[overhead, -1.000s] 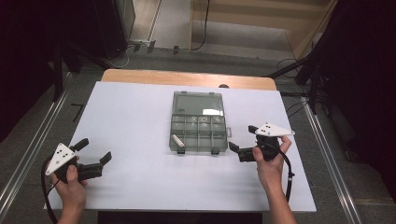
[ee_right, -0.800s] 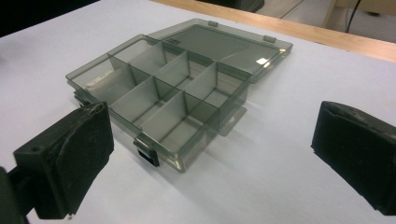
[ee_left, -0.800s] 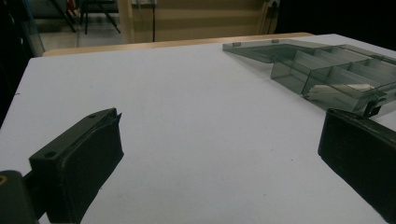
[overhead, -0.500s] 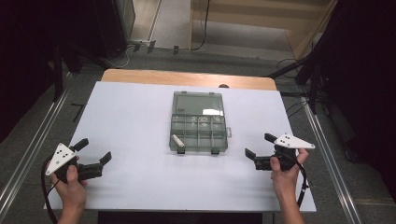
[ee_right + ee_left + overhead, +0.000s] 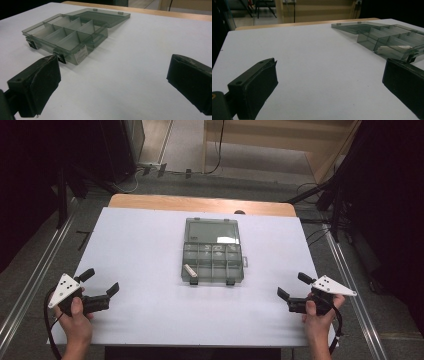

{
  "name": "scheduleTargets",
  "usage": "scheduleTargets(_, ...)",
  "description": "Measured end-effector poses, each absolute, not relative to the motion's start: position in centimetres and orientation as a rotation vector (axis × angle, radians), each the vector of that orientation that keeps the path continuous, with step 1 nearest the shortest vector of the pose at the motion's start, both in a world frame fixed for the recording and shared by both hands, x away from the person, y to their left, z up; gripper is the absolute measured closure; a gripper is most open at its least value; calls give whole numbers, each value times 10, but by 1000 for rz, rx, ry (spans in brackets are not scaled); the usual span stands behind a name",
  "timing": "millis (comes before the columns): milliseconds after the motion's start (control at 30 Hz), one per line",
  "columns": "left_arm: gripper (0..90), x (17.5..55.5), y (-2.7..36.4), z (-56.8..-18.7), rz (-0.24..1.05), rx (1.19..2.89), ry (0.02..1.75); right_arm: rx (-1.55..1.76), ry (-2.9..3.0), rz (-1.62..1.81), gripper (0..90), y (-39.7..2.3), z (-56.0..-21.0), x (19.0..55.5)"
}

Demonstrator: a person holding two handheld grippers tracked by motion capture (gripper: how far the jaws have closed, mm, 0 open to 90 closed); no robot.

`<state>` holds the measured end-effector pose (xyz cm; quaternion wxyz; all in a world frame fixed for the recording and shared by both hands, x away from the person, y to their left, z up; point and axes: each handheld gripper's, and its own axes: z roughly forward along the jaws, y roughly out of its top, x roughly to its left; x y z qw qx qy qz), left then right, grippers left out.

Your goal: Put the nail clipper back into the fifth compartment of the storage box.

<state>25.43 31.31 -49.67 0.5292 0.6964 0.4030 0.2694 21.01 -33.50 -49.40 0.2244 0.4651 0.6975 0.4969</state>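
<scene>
Since a second ago the right gripper (image 5: 292, 294) has drawn back from beside the compartment box (image 5: 212, 261) toward the near right corner of the table (image 5: 140, 235), and it now sits well apart from the box; the left gripper (image 5: 100, 282) has stayed where it was, near the near left corner. Both grippers rest low over the white tabletop with their jaws spread wide and nothing between them, which reads as a parked, neutral stance, the hands set symmetrically either side of the work.

The box, a smoky translucent plastic organiser, lies in the middle of the table, a little toward the far edge. Its lid (image 5: 212, 230) is swung fully open and lies flat on the table on the far side, hinged to the tray, so every compartment is open from above. Two dark latches (image 5: 230, 282) sit on the near wall, facing the person. The tray is split by dividers into two rows of cells. A small white piece (image 5: 190, 269), seen in the left gripper view (image 5: 390, 49) as a pale slanted strip, lies in the near left cell. The other cells look bare in the right gripper view, though the far row is hard to read. A pale label (image 5: 81, 54) sits on the box's side wall.
</scene>
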Motion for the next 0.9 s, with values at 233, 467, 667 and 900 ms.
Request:
scheduleTargets(233, 0, 254, 313, -497, 639, 1659, 960, 1314, 1859, 1424, 0, -354, -503, 200)
scheduleTargets(467, 0, 254, 314, -497, 638, 1660, 959, 1357, 1795, 1479, 0, -368, -512, 196)
scheduleTargets(667, 0, 254, 313, -497, 638, 1662, 959, 1361, 1773, 1487, 0, -369, -512, 195)
scheduleTargets(900, 0, 256, 313, -497, 634, 1662, 959, 1363, 1789, 1470, 0, -367, -511, 195)
